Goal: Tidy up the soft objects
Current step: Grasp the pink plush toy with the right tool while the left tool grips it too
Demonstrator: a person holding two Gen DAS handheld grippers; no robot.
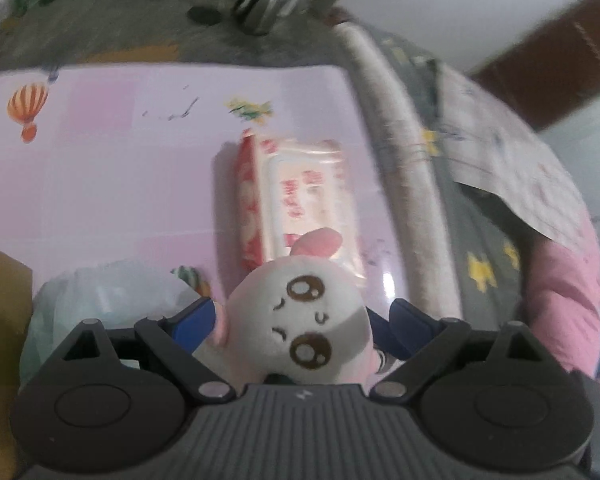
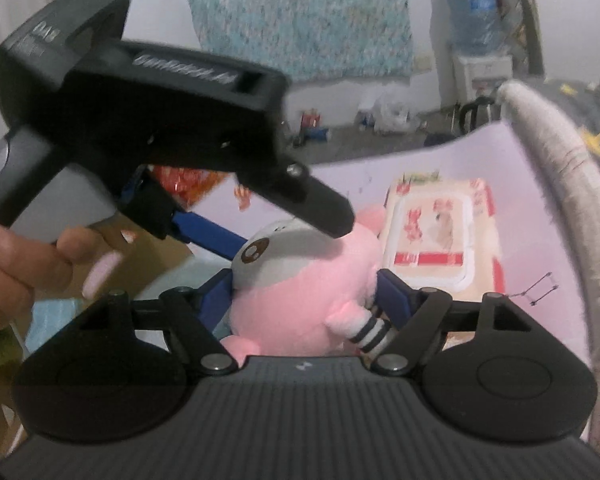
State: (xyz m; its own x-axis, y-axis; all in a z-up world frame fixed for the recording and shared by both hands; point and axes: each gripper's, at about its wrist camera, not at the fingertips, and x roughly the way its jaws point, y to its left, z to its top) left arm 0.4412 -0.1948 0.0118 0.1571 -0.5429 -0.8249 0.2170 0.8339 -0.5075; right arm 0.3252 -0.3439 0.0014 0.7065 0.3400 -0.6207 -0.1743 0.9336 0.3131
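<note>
A pink and white plush toy [image 1: 304, 320] with brown eyes hangs between both grippers above a pale pink play mat [image 1: 120, 160]. My left gripper [image 1: 300, 312] has its blue fingers [image 1: 194, 322] against the two sides of the toy's head, shut on it. In the right wrist view the left gripper [image 2: 288, 236] comes in from the upper left onto the head. My right gripper [image 2: 304, 292] is closed around the toy's pink body [image 2: 300, 304], its pads touching both sides. A pack of wet wipes [image 1: 304, 196] [image 2: 432, 232] lies on the mat just beyond the toy.
A rolled beige bumper [image 1: 400, 160] [image 2: 560, 168] edges the mat on the right, with a grey star-print quilt [image 1: 480, 264] beyond. A plastic bag [image 1: 108, 292] and a cardboard box [image 1: 0, 300] sit near left. A hand [image 2: 20, 268] holds the left gripper. Clutter lies on the far floor.
</note>
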